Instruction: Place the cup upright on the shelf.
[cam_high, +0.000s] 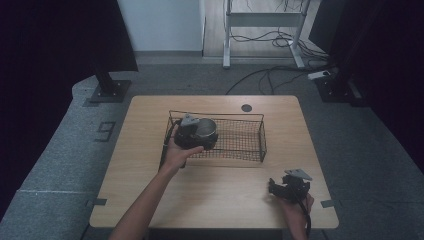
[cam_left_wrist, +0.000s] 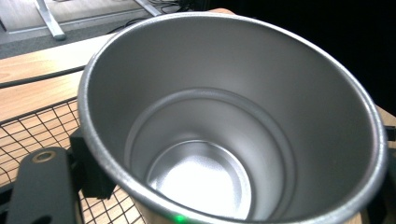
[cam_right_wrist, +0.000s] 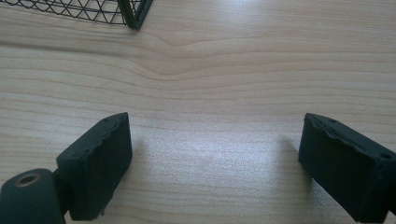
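Two grippers on the table, and the action is on the left: the left gripper (cam_high: 191, 134) sits at the left end of the wire basket (cam_high: 250, 150), its jaws clamped on the wall of a steel cup (cam_high: 204, 129), one pad outside the rim. The cup stands upright inside the basket. Over to the right, the right gripper (cam_high: 280, 187) rests near the front edge of the wooden table (cam_high: 150, 170), jaws spread wide, bare wood between them.
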